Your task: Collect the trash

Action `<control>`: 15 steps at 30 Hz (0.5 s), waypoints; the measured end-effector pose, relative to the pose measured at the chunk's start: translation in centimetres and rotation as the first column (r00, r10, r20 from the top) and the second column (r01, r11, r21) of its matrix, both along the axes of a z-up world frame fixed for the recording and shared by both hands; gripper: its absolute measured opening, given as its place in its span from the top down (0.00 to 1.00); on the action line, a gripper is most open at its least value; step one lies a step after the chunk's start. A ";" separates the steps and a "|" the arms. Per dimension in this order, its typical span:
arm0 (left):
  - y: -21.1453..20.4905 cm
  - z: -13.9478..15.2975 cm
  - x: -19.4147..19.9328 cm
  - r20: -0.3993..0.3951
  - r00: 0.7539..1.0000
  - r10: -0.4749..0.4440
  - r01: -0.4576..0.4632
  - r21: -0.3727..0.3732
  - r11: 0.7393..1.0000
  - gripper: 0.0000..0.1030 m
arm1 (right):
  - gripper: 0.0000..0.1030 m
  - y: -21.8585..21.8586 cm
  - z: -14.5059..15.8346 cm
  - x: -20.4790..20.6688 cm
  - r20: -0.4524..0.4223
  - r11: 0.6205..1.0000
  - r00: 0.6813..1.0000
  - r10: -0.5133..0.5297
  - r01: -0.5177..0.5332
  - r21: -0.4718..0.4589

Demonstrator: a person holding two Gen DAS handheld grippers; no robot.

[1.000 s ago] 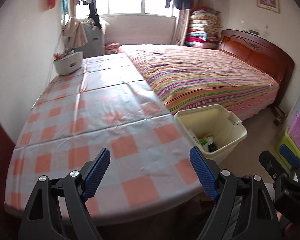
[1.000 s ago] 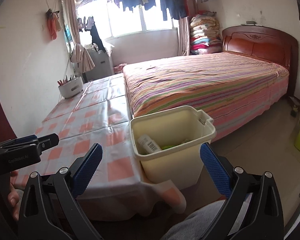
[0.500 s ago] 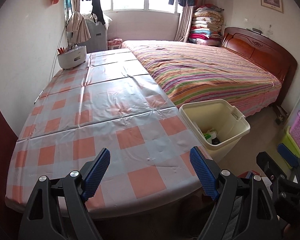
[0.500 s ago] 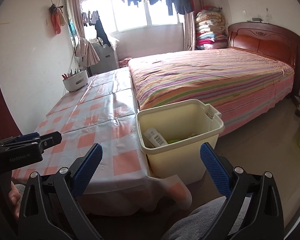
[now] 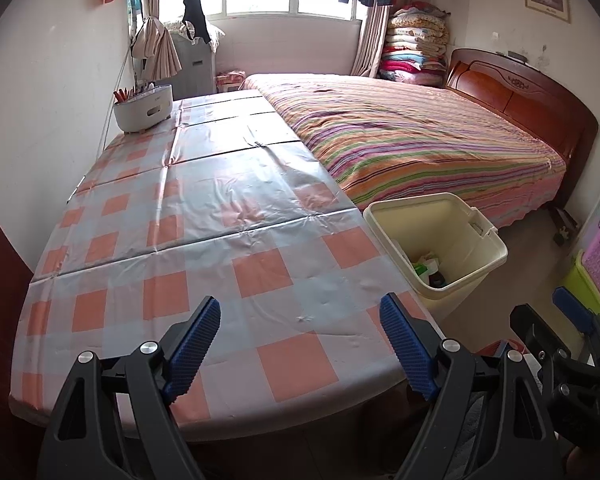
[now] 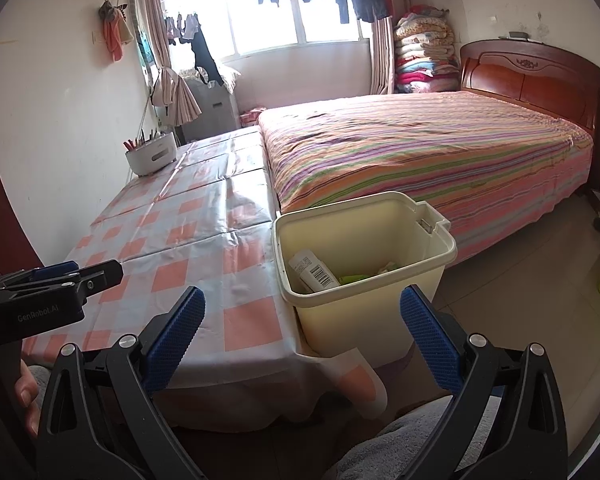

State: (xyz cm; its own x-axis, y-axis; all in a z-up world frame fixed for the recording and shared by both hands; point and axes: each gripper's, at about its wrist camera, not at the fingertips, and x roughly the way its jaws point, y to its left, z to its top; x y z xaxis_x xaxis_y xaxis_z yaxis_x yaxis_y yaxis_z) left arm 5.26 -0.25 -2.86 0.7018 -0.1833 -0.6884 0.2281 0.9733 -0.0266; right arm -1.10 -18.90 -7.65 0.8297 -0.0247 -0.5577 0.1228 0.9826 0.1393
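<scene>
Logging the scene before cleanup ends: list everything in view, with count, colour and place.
bin: one, cream, on the floor at the table's right corner
trash: several pieces, white and green, inside the bin
table: one, orange-and-white check cover, along the left wall
caddy: one, white, far left of the table
bed: one, striped cover, right of the table
quilts: one stack, mixed colours, by the headboard
left gripper: black, blue pads, open, empty
right gripper: black, blue pads, open, empty

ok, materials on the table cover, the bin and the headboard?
Table cover: thin glossy plastic sheet, probably vinyl; it shows glare, creases and fold lines. Bin: cream moulded plastic, matte, with a rolled rim. Headboard: reddish varnished wood, carved; possibly veneer.
</scene>
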 end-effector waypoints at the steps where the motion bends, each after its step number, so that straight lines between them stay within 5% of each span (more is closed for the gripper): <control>1: 0.0 0.0 0.0 0.001 1.000 0.000 0.000 0.002 1.000 0.23 | 0.06 0.1 0.0 0.0 -0.002 1.000 1.000 0.001 -0.001 -0.001; 15: 0.2 -0.3 0.5 -0.004 1.000 0.009 -0.009 0.022 1.000 0.23 | 0.06 0.5 -0.2 0.2 -0.008 1.000 1.000 0.013 -0.013 -0.003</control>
